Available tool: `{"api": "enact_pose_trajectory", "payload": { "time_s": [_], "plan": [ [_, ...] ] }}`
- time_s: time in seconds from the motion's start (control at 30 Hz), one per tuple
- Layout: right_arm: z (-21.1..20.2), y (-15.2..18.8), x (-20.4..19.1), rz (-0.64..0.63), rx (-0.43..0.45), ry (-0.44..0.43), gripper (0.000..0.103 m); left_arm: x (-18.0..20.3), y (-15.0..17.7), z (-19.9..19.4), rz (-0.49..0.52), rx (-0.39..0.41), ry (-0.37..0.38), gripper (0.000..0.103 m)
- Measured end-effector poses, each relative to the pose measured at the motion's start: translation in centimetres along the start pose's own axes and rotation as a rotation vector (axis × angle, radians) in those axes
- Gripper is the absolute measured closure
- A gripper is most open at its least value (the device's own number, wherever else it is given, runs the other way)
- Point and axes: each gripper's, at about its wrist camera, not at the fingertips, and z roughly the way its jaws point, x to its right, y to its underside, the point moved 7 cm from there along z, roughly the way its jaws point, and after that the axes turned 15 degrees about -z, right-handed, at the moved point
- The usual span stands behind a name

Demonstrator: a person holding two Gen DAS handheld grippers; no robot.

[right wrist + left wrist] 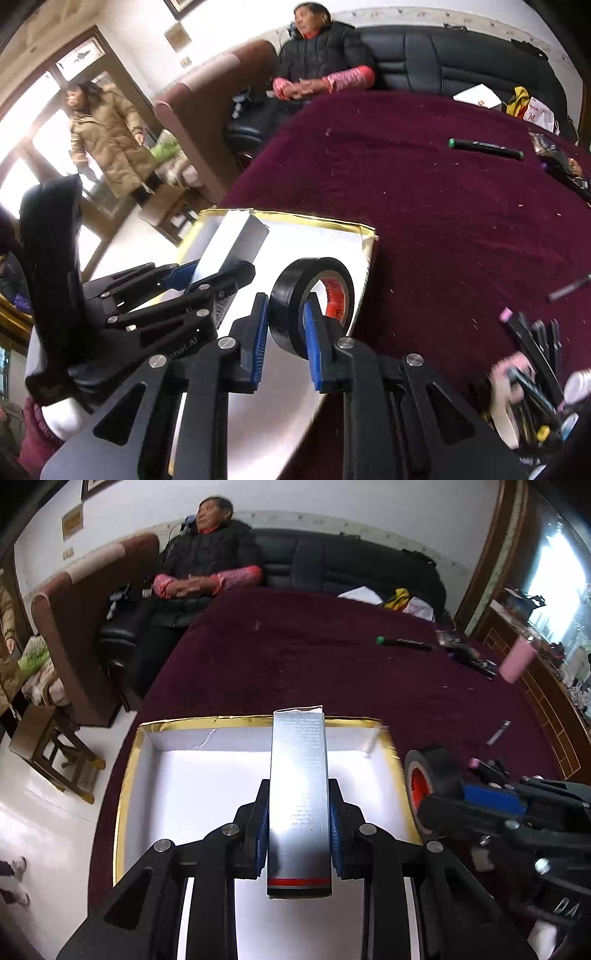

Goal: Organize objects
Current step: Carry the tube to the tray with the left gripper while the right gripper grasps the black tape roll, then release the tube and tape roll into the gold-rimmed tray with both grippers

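Note:
My left gripper point(298, 805) is shut on a long silver carton point(298, 775) with a red band near its lower end, held over the white inside of a shallow gold-rimmed box point(133, 760). My right gripper point(285, 314) is shut on the band of a black tape roll point(314, 291) with a red core, upright over the box's right part point(369, 236). In the left wrist view the tape roll point(432, 775) and right gripper point(443, 805) hang at the box's right edge. In the right wrist view the left gripper point(218, 273) holds the silver carton point(236, 243) to the left.
The box lies on a dark red cloth point(332, 657). A black marker with green ends point(485, 147), pens and small items point(535, 354) lie on the cloth's right side. A seated person point(199, 576) is on a black sofa behind; another person point(107, 144) stands at left.

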Motion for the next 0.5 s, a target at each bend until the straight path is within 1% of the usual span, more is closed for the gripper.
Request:
{"api": "enact_pose_trajectory", "payload": {
  "time_s": [0.07,0.17,0.23,0.33,0.4,0.5],
  "plan": [
    [1.6,-0.3,0.5,0.009,-0.022,0.006,0.086,-0.6,-0.3,1.7,-0.004,-0.018,-0.011,0.08],
    [3.9,-0.6,1.7,0.018,-0.056,0.056,0.086,-1.3,-0.4,3.7,-0.033,-0.048,-0.01,0.08],
    [4.7,-0.6,2.3,0.021,-0.072,0.08,0.086,-1.5,-0.3,4.7,-0.046,-0.072,0.016,0.08],
    [6.0,-0.5,3.0,0.037,-0.09,0.082,0.086,-1.6,0.0,6.1,-0.053,-0.101,0.042,0.08],
    [6.2,-0.6,3.4,0.049,-0.082,0.075,0.086,-1.4,0.0,6.5,-0.06,-0.117,0.065,0.08],
    [6.1,-1.0,3.8,0.058,-0.074,0.092,0.085,-1.1,-0.3,7.0,-0.071,-0.121,0.092,0.08]
  ]
}}
